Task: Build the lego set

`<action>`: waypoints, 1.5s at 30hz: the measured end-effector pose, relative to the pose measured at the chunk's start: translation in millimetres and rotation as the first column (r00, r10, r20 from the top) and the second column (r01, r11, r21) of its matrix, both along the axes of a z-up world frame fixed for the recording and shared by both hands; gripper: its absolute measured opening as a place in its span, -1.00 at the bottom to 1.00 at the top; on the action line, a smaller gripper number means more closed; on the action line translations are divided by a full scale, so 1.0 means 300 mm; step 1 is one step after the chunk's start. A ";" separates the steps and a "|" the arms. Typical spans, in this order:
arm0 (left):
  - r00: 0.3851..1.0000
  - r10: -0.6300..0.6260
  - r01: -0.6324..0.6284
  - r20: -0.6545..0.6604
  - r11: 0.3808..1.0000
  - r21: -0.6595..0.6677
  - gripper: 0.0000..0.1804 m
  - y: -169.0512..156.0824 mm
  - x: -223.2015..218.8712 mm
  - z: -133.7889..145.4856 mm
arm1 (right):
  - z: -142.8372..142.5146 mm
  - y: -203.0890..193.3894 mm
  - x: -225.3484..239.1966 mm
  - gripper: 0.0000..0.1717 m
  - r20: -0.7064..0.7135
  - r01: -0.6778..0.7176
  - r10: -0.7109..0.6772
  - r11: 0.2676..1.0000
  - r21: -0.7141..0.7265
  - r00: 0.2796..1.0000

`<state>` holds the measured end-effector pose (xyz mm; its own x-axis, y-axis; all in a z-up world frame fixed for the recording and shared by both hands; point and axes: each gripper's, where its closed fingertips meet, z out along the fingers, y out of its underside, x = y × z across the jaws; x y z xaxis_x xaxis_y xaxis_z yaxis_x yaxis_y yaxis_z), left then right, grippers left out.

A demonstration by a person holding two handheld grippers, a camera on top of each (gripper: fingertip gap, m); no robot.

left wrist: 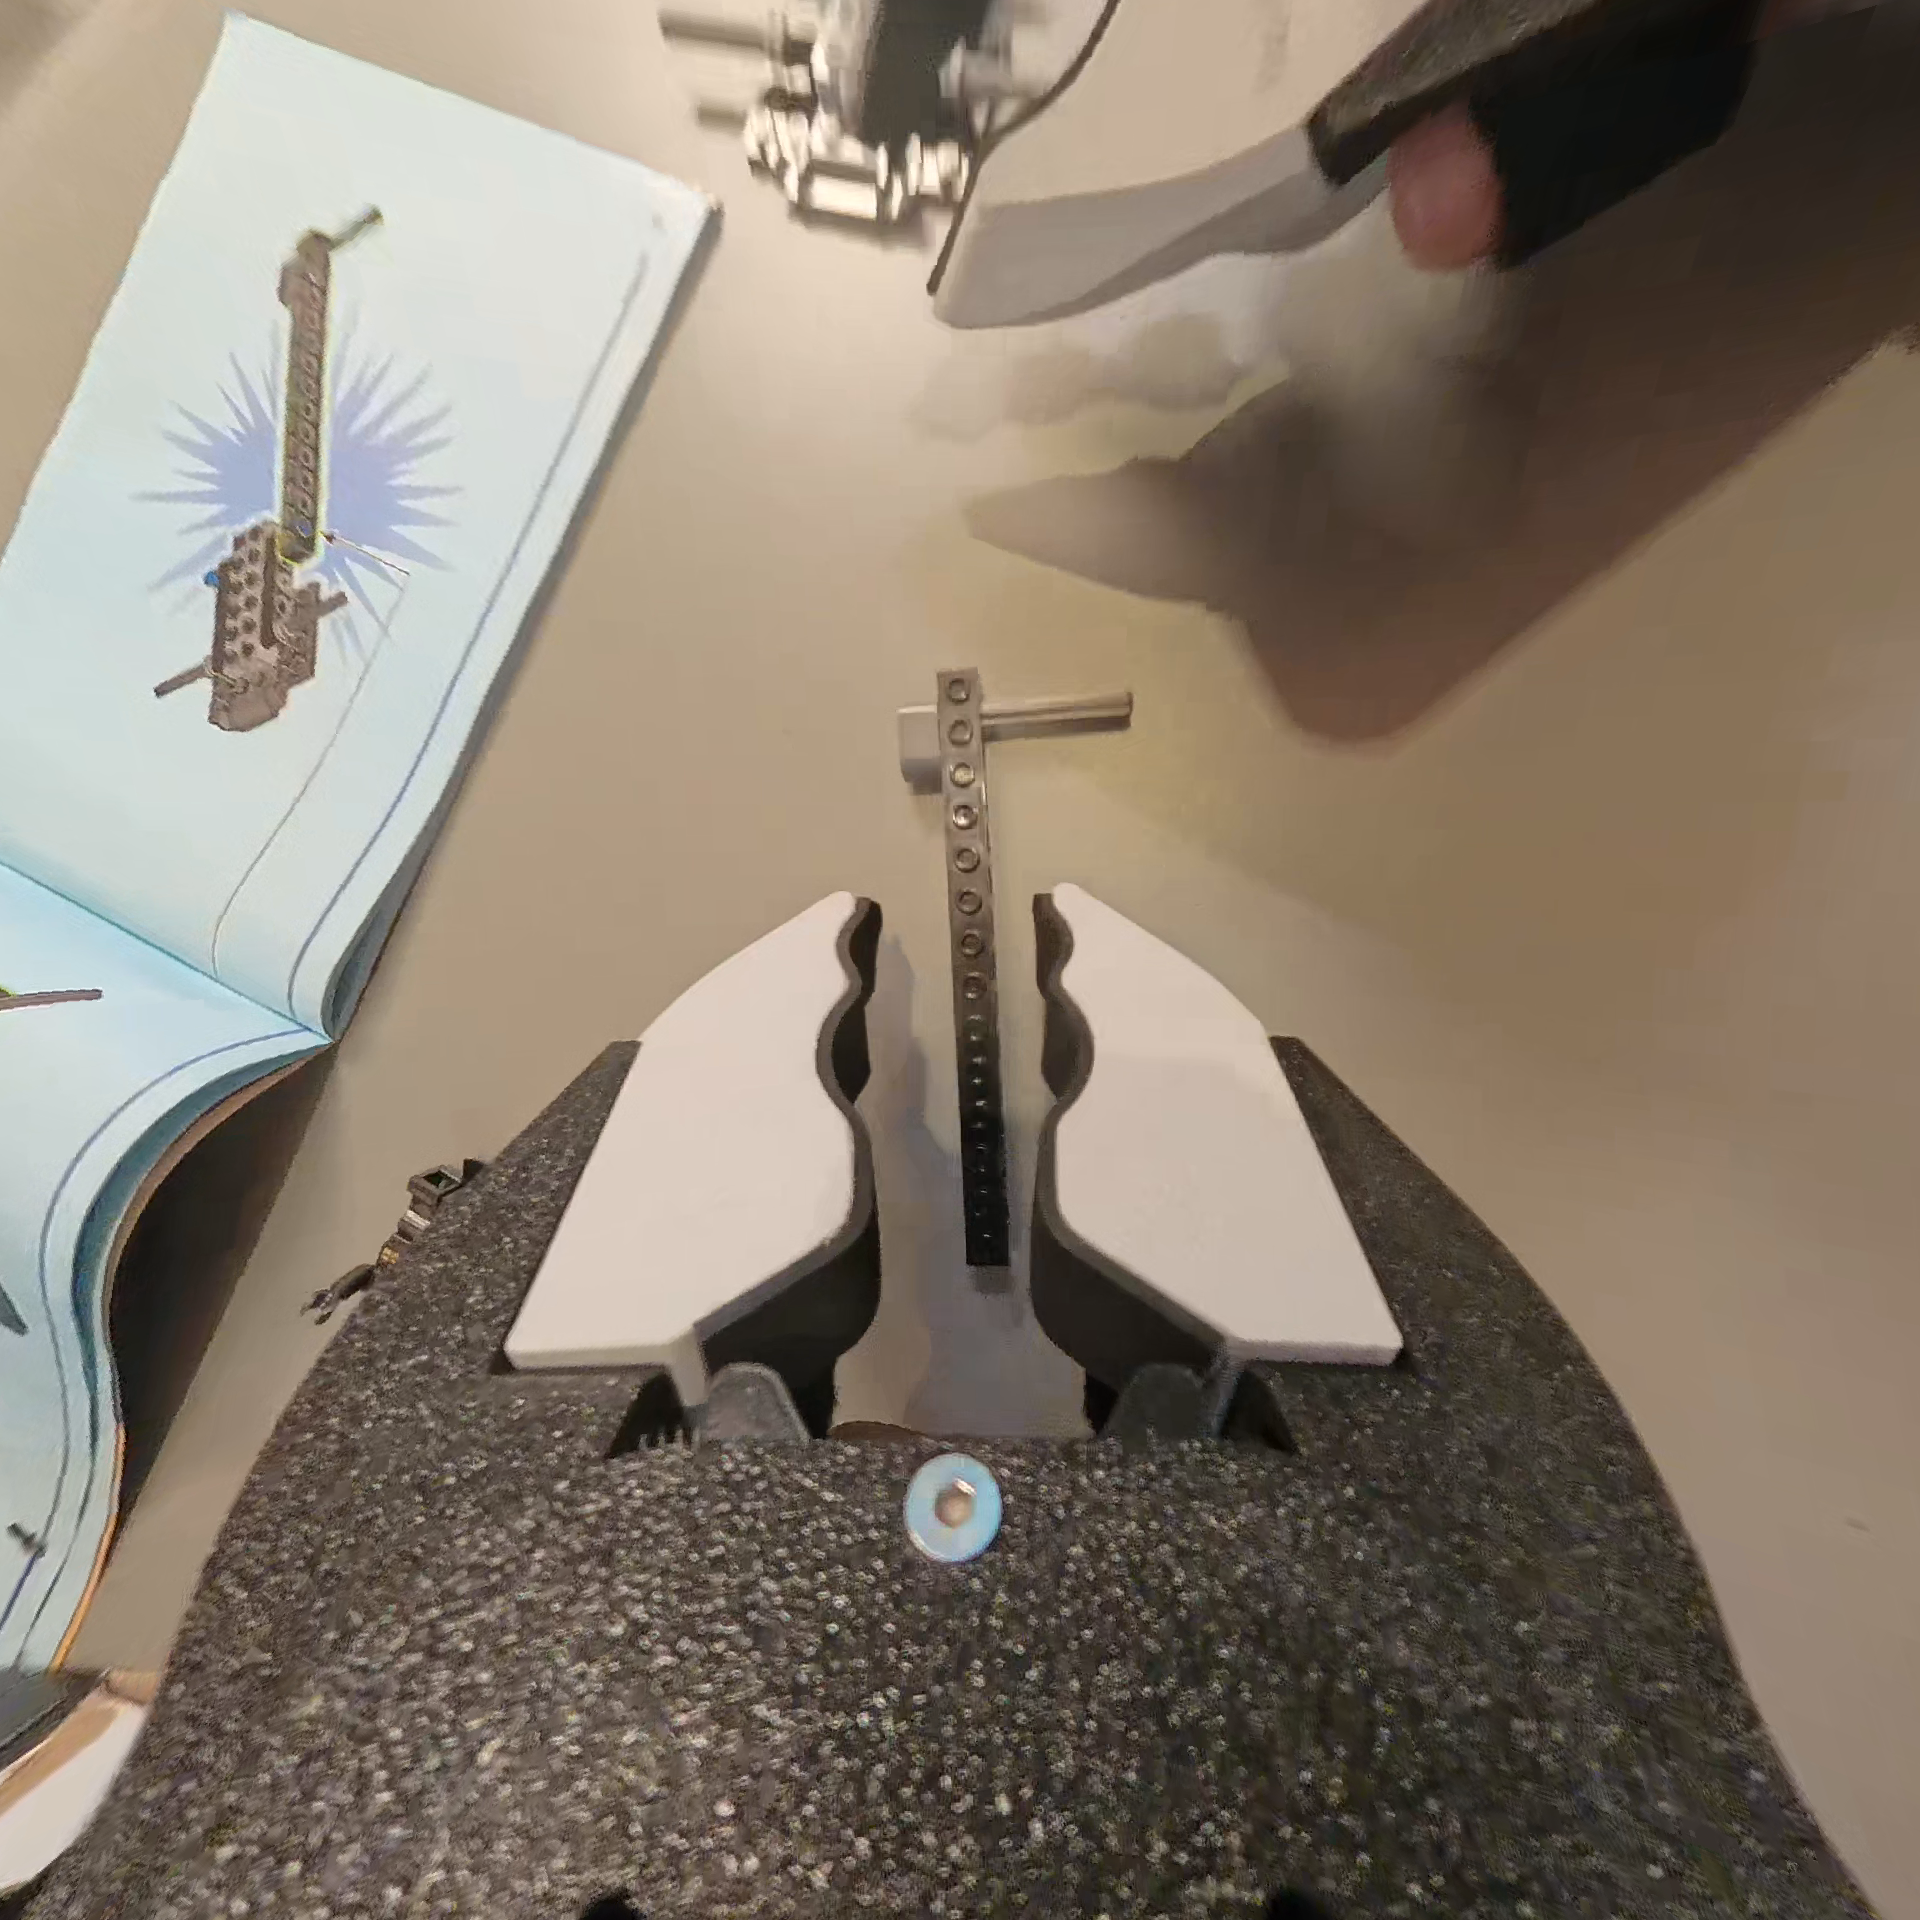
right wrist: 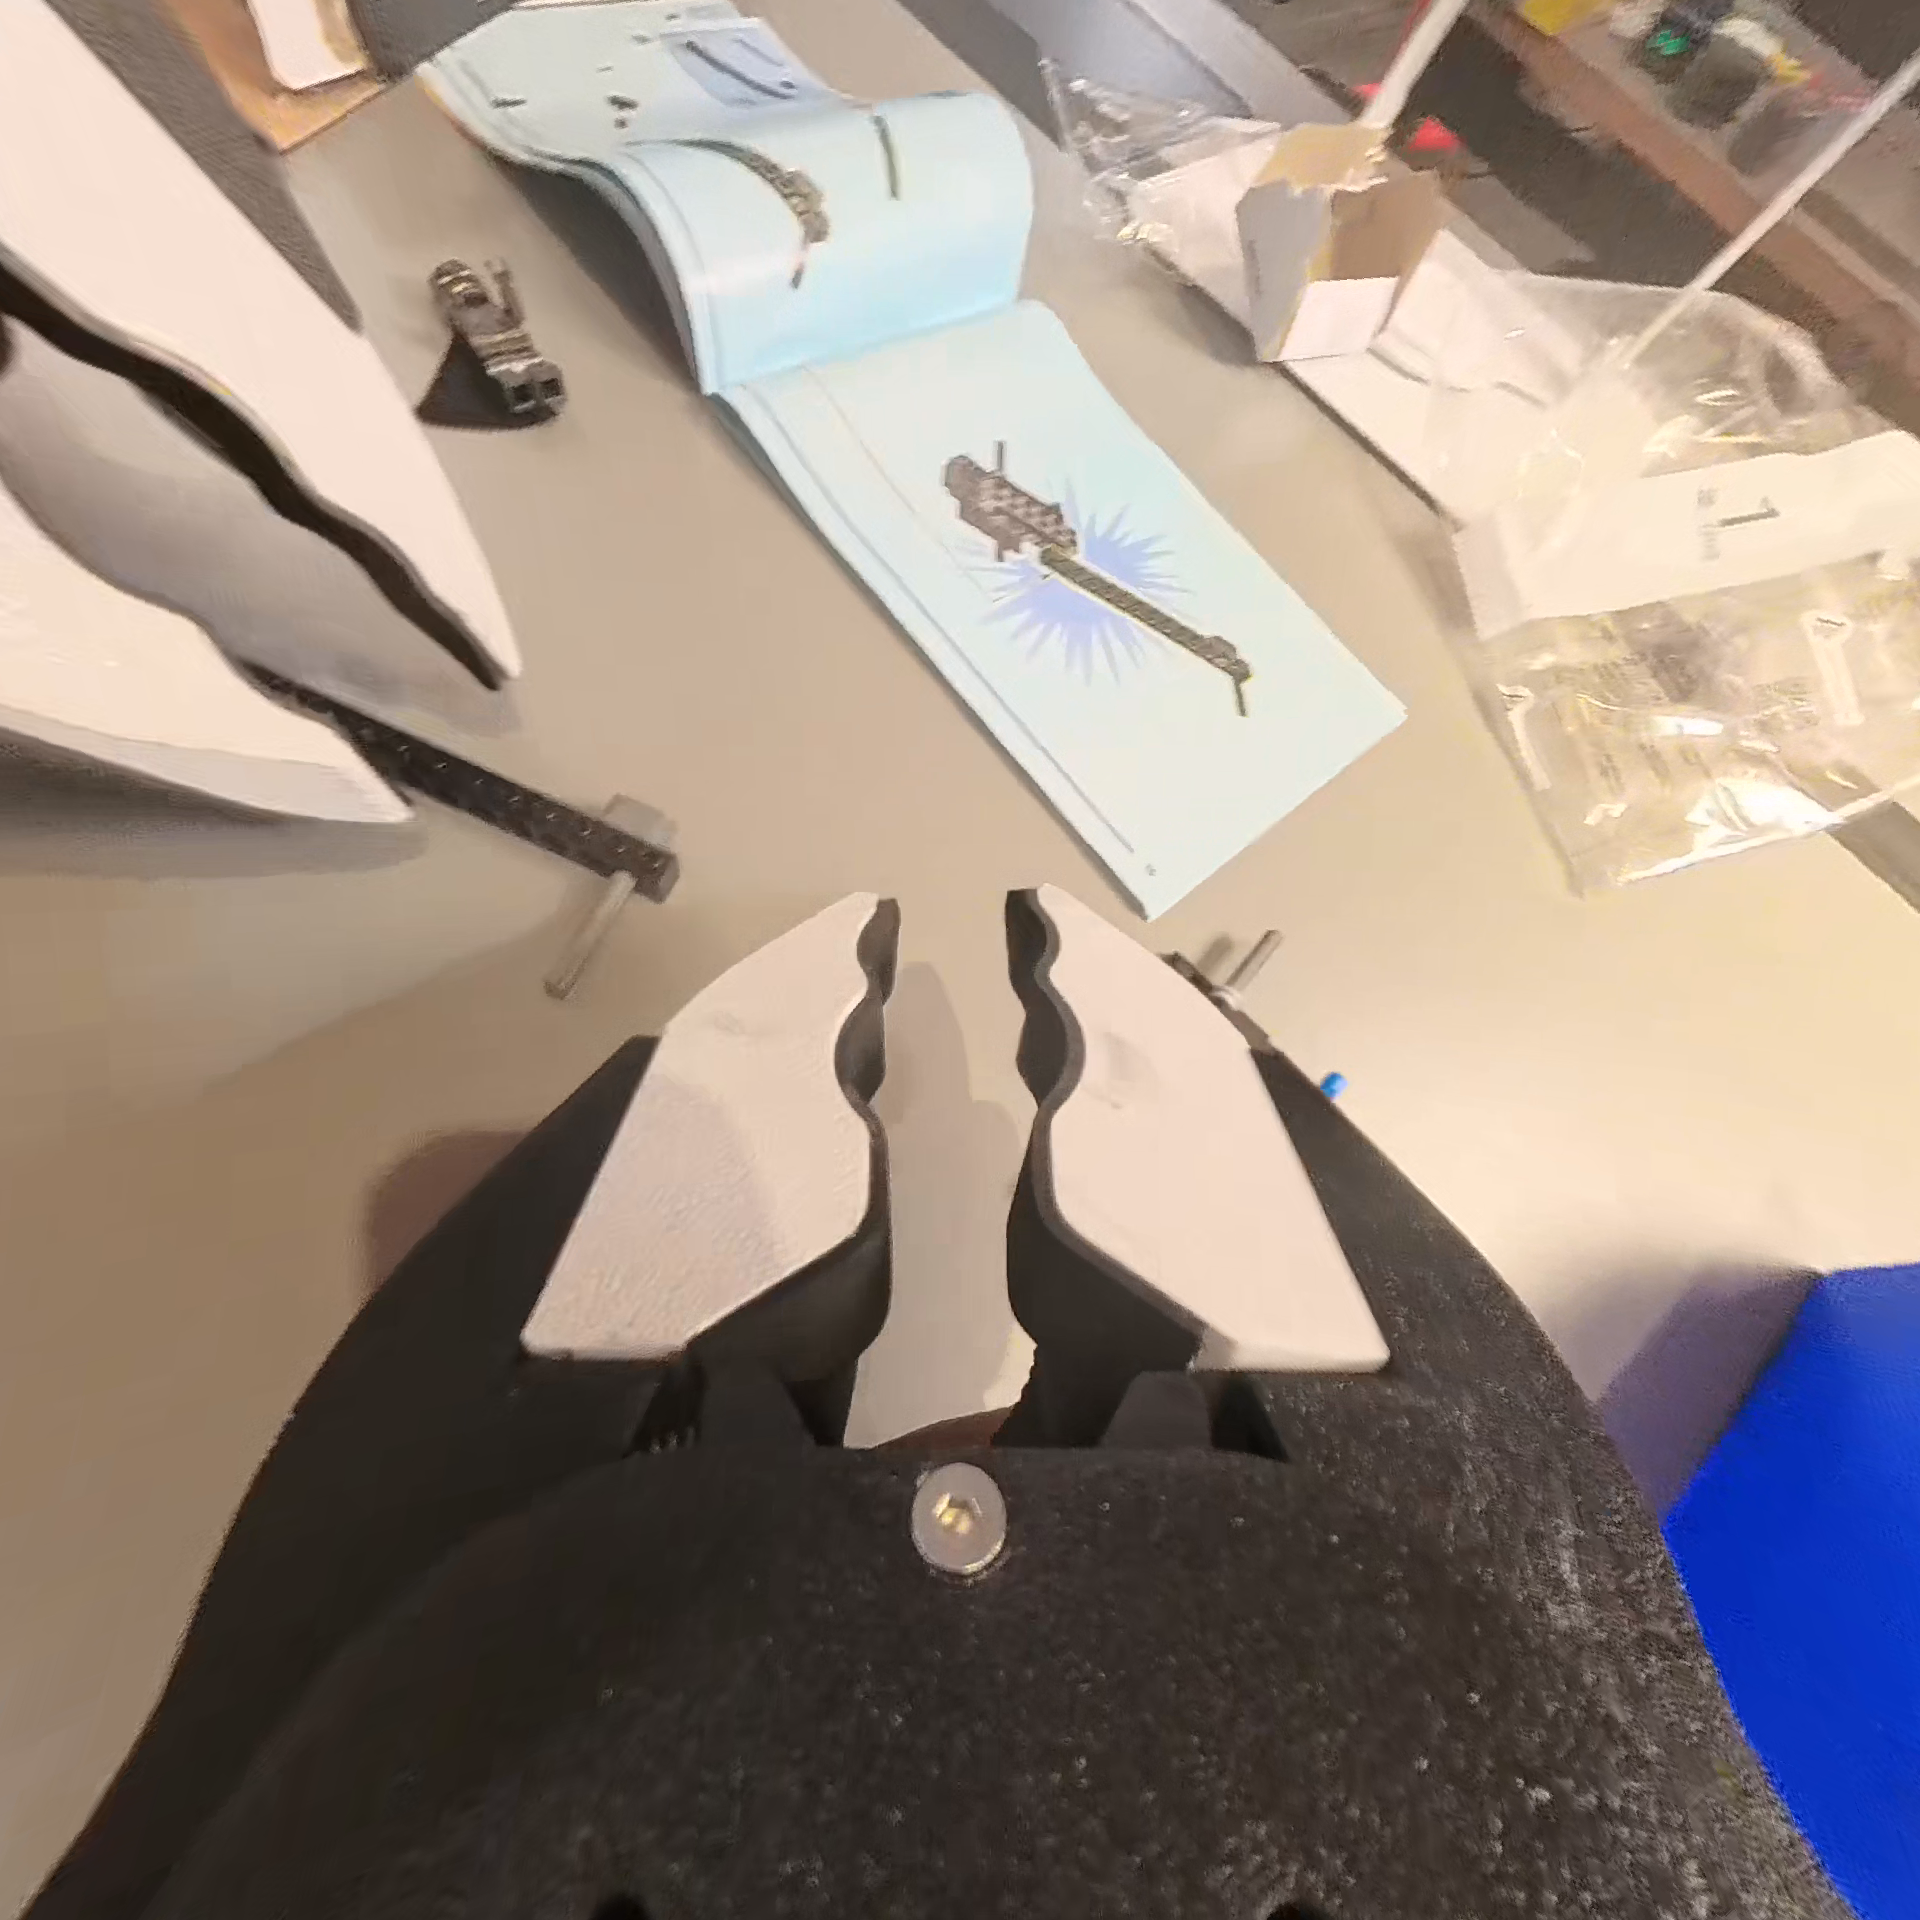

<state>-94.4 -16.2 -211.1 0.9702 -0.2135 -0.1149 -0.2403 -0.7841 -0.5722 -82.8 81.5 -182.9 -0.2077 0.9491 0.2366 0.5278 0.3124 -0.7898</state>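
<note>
Black holed beam lies on table between left gripper pads, gaps both sides, unclamped. Right gripper apart, bare, near booklet corner.

The table is plain beige. On it, the long beam is black, dotted with a row of round holes; its cross pin is grey. The open booklet is pale blue, printed with a violet starburst. Both grippers' fingers are white, padded black, on speckled black bodies.
</note>
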 end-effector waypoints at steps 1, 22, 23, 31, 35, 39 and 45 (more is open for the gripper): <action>0.999 -0.002 0.001 0.036 0.999 0.042 -0.66 0.005 -0.001 0.027 | 0.009 0.014 -0.002 -0.76 -0.015 0.028 -0.028 1.000 0.000 1.000; 0.968 0.182 -0.250 0.174 0.597 0.762 -0.62 0.000 -0.294 0.464 | 0.071 0.194 0.004 -0.78 -0.105 0.299 -0.302 0.953 -0.043 0.948; 0.969 0.181 -0.246 0.171 0.609 0.754 -0.63 0.005 -0.290 0.456 | 0.073 0.201 0.005 -0.77 -0.107 0.306 -0.309 0.951 -0.049 0.945; 0.992 -0.038 -0.028 0.124 0.874 0.485 -0.67 0.035 -0.138 0.250 | 0.081 0.218 0.009 -0.78 -0.125 0.329 -0.335 0.942 -0.067 0.934; 0.987 -0.145 0.114 0.068 0.934 0.338 -0.65 0.029 -0.056 0.144 | 0.073 0.227 0.006 -0.77 -0.117 0.341 -0.348 0.937 -0.073 0.930; 0.974 -0.204 0.170 0.101 0.946 0.275 -0.64 0.017 -0.007 0.105 | 0.068 0.233 0.002 -0.77 -0.111 0.349 -0.356 0.934 -0.079 0.928; 0.958 -0.269 0.255 0.098 0.957 0.135 -0.60 -0.054 0.019 0.055 | 0.065 0.250 0.003 -0.76 -0.110 0.377 -0.384 0.923 -0.074 0.917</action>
<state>-88.7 -32.4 -194.8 0.8899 -0.4537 -0.0472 -0.3561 -0.6262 -0.6936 -82.0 156.5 -163.3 0.1986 0.9621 0.1870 0.4991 0.0649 -0.8641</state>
